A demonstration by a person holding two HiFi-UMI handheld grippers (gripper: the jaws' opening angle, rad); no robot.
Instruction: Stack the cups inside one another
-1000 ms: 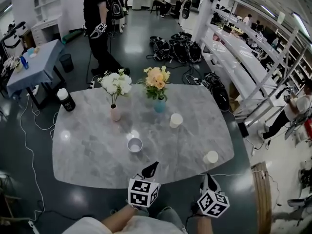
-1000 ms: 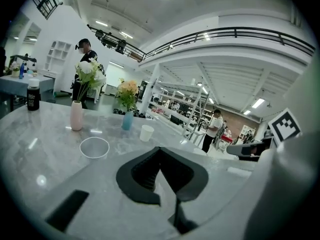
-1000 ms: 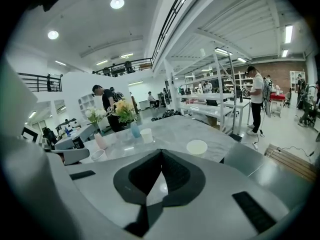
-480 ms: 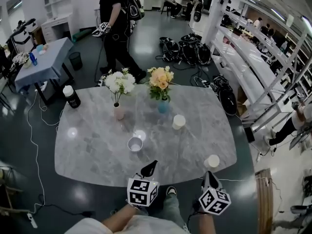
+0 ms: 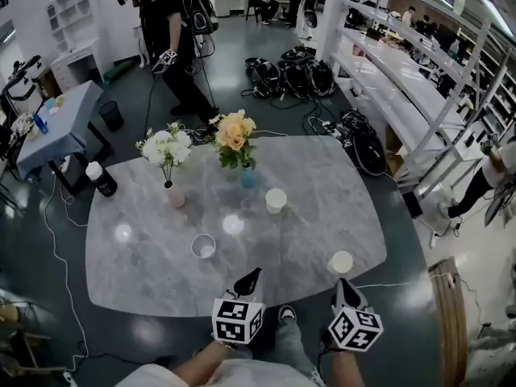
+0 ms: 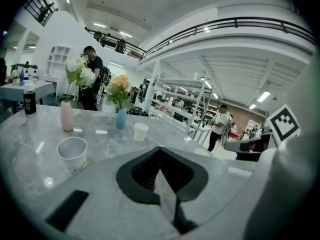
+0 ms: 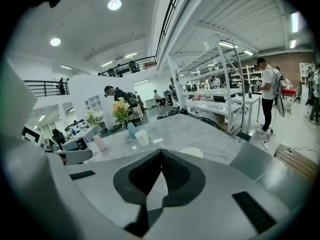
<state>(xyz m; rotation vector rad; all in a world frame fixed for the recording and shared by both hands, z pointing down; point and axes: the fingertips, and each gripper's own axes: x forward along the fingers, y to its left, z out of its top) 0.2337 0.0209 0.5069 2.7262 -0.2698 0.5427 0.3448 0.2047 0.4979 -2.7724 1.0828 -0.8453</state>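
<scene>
Three cups stand apart on the grey marble table (image 5: 145, 272). A pale grey cup (image 5: 203, 246) (image 6: 73, 153) is near the front left, a white cup (image 5: 276, 200) (image 6: 140, 132) (image 7: 142, 137) further back by the vases, and a second white cup (image 5: 341, 262) (image 7: 191, 152) at the front right edge. My left gripper (image 5: 251, 276) (image 6: 160, 149) hovers at the near edge, right of the grey cup, jaws shut and empty. Just in front of the front-right cup, my right gripper (image 5: 342, 285) (image 7: 161, 152) is also shut, with nothing in it.
A pink vase of white flowers (image 5: 174, 193) and a blue vase of orange flowers (image 5: 248, 176) stand at the table's back. A black bottle (image 5: 101, 180) sits at the far left corner. A person (image 5: 169, 39) stands beyond the table; bags and shelving lie to the right.
Both grippers have drifted a little along the table's near edge. The grey cup now shows further left of my left gripper. The person behind has shifted position.
</scene>
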